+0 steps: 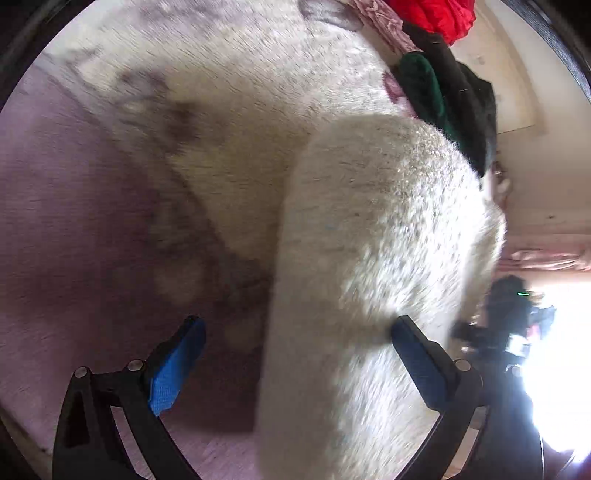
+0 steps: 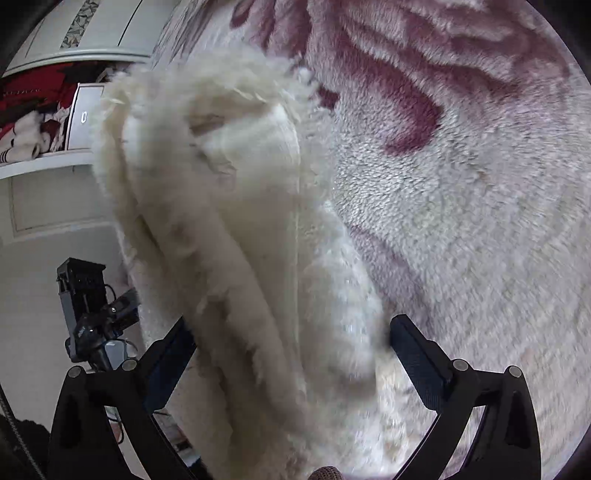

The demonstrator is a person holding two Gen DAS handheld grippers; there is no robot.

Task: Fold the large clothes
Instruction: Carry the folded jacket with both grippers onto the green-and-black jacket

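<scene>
A cream fleecy garment (image 1: 380,229) lies on a plush bed blanket (image 1: 74,229); a thick folded part of it runs down toward the left wrist camera. My left gripper (image 1: 295,321) is open wide, and the fleece fills the right half of the gap and brushes the right finger (image 1: 417,354). In the right wrist view the same garment (image 2: 221,229) lies bunched over the purple-flowered blanket (image 2: 480,221). My right gripper (image 2: 291,320) is open wide with the fleece loose between its fingers. Each view shows the other gripper (image 1: 506,325) (image 2: 92,314) beside the garment.
A heap of red (image 1: 436,14), dark green (image 1: 417,85) and black clothes sits at the bed's far side. A white cupboard shelf (image 2: 44,158) holds red and white textiles. Bright window glare (image 1: 561,369) washes out the right edge.
</scene>
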